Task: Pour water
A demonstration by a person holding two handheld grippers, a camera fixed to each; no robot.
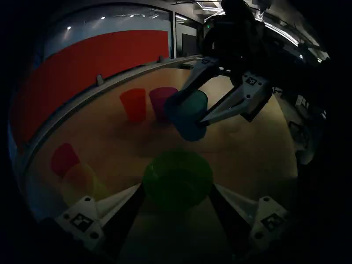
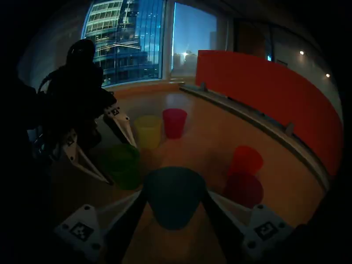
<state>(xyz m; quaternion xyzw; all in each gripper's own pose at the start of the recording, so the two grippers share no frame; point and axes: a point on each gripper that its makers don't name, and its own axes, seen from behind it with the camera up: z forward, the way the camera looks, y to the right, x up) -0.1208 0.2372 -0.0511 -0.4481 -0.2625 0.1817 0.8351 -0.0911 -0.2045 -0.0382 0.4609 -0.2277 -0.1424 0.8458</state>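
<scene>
Across a smooth wooden tabletop (image 1: 246, 149) in a dim room, plastic cups stand in pairs. A long red wall panel (image 2: 273, 92) runs along one edge of the tabletop. Tall windows (image 2: 132, 39) at its far end look out on a glass tower under a blue evening sky.

In the left gripper view, the left tool (image 1: 177, 185) is closed on a translucent green plastic cup (image 1: 178, 169), one finger pressing each side. Beyond it, the right tool (image 1: 190, 110) grips a teal plastic cup (image 1: 191, 119) the same way, close above and behind the green cup; whether the two cups touch cannot be told. The right gripper view shows the teal cup between that tool's fingers at the bottom, with the green cup just to its left.

An orange-red cup (image 1: 134, 104) and a purple cup (image 1: 162, 100) stand side by side behind the teal one. A yellow cup (image 2: 148, 130) and a red cup (image 2: 174, 123) stand together, well apart from that pair. A person's dark outline (image 2: 75, 88) rises behind the left tool.
</scene>
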